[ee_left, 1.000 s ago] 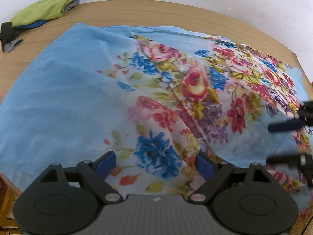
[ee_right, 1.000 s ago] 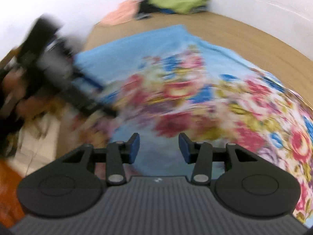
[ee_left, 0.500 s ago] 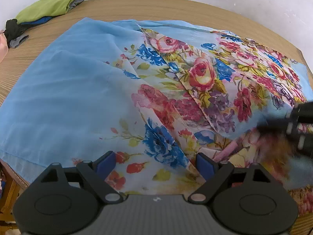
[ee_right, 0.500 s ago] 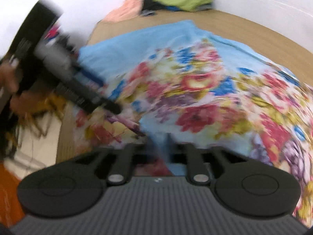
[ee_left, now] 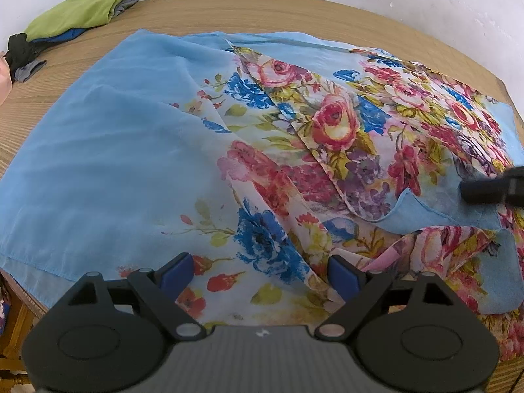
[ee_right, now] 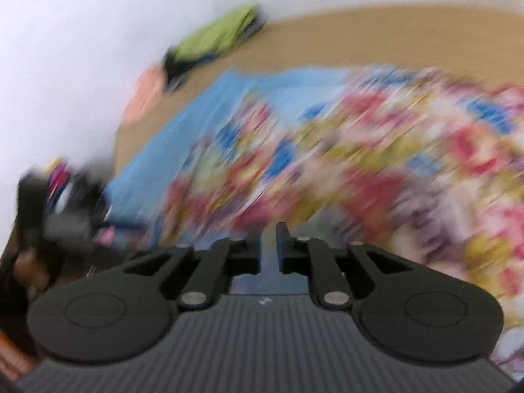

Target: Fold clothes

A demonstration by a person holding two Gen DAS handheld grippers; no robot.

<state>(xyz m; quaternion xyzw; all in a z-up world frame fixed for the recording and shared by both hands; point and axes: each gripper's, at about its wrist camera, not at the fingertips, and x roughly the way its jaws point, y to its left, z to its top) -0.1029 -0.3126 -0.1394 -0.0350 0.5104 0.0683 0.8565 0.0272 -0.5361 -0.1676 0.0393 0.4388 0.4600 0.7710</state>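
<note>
A thin light-blue cloth with a floral print (ee_left: 137, 150) lies spread over the round wooden table (ee_left: 294, 9), with loose folds on its right side. My left gripper (ee_left: 258, 270) is open just above the cloth's near edge, holding nothing. My right gripper (ee_right: 268, 245) has its jaws almost together on a blue edge of the cloth (ee_right: 327, 170); this view is blurred by motion. One black fingertip (ee_left: 491, 190) of the right gripper shows at the right edge of the left wrist view, lifting a blue corner.
A pile of folded clothes, green on top (ee_left: 82, 9), sits at the table's far left, with a pink garment (ee_right: 147, 95) beside it. The white wall runs close behind the table. The table's near left edge (ee_left: 23, 298) drops off.
My right gripper has closed from open onto the cloth's edge and swung upward, lifting the blue corner. My left gripper has stayed open and drawn slightly back.
</note>
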